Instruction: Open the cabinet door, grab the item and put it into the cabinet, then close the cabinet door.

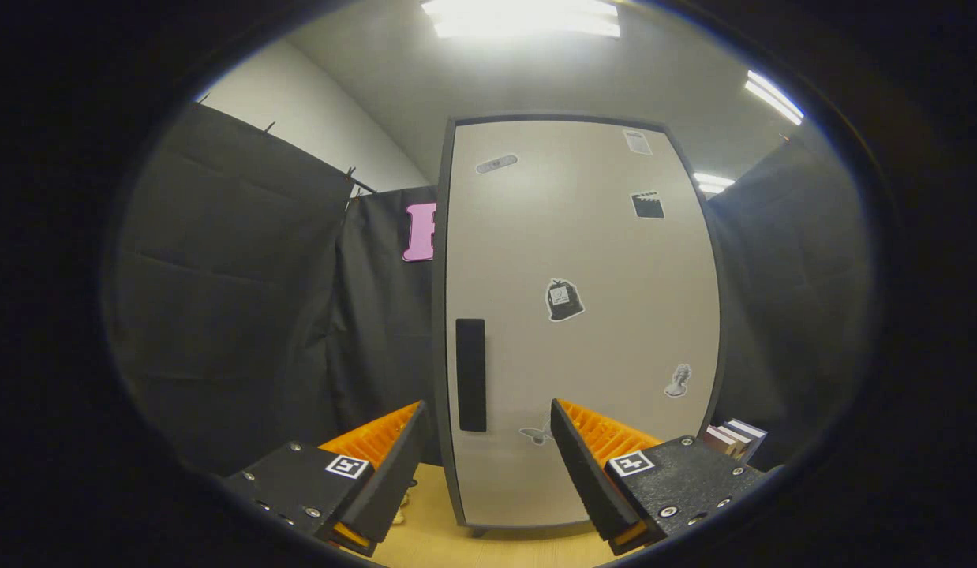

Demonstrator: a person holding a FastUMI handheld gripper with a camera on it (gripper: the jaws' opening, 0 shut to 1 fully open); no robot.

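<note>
A tall pale cabinet (583,315) with a dark frame stands straight ahead on a wooden surface (441,536), its door closed. A dark vertical handle (470,375) sits near the door's left edge, low down, beyond and between my fingers. Several small stickers dot the door. My gripper (488,426) is open, fingers spread wide with nothing between them, still short of the door. A small pale object (402,495) lies on the wood beside the left finger, mostly hidden by it.
Several books (733,438) stand to the right of the cabinet's base, just beyond my right finger. Black cloth walls close in on the left, behind and on the right. Ceiling lights glow above.
</note>
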